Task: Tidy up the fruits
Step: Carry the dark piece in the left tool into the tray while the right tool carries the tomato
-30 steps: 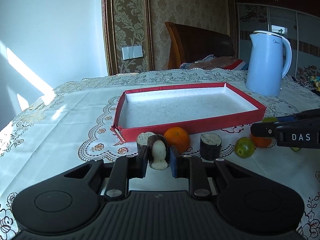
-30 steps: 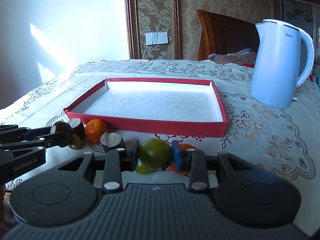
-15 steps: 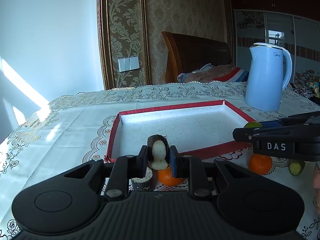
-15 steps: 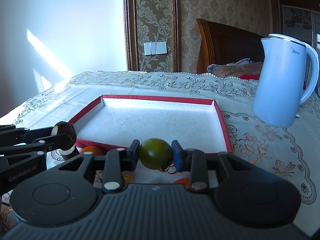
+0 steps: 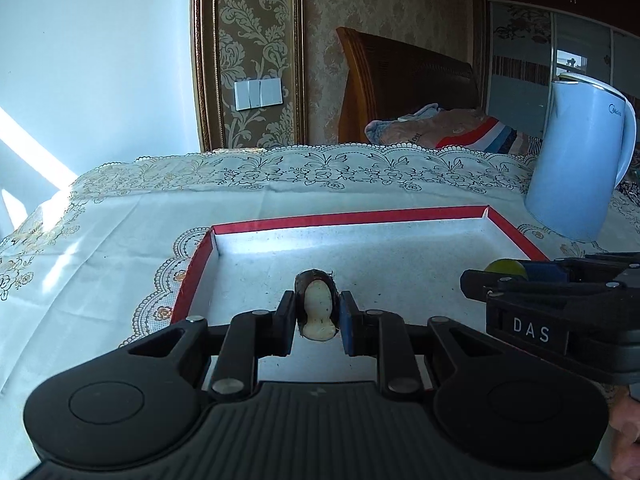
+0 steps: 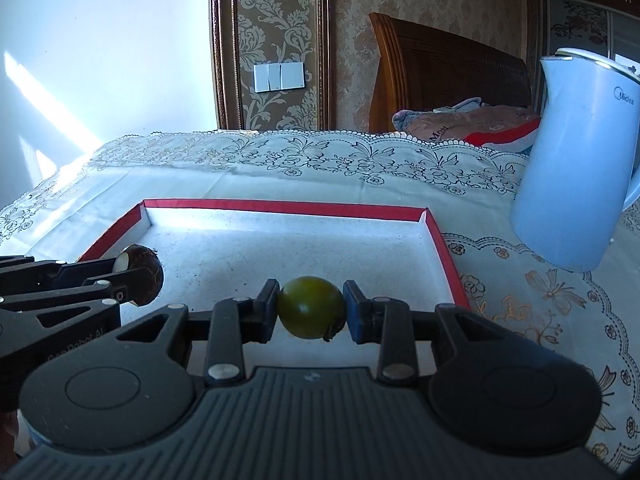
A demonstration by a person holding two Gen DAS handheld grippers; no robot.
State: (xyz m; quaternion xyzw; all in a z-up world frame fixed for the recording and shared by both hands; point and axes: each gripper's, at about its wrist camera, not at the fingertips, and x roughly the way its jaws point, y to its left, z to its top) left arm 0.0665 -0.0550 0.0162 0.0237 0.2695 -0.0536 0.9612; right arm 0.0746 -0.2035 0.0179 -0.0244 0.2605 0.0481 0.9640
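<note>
Half a second earlier my tongs were at the near rim of the red tray (image 5: 192, 272), with an orange and a cut stub showing under the left pair; by this moment both had moved forward over the tray's white floor, and those pieces had dropped out of sight below.

My left gripper (image 5: 318, 312) was clamped on the dark-skinned cut fruit piece (image 5: 317, 304). Its pale cut face turned back toward the camera, and its long axis stood upright between the pads, dark rounded end at twelve o'clock, pale end at six. It hung above the tray's near left part; whether it touched the floor I cannot tell.

My right gripper (image 6: 311, 308) was clamped on the green round fruit (image 6: 311, 306), gripped at nine and three o'clock, with a small dark stem nub at about five o'clock. It is round, so no long axis shows. It sat over the tray's near middle.

In the right wrist view the left gripper lay at nine o'clock, near but apart from the right gripper. The pale blue kettle (image 6: 576, 160) stood on the lace tablecloth (image 6: 280, 168) at two o'clock, beyond the tray's right rim.
</note>
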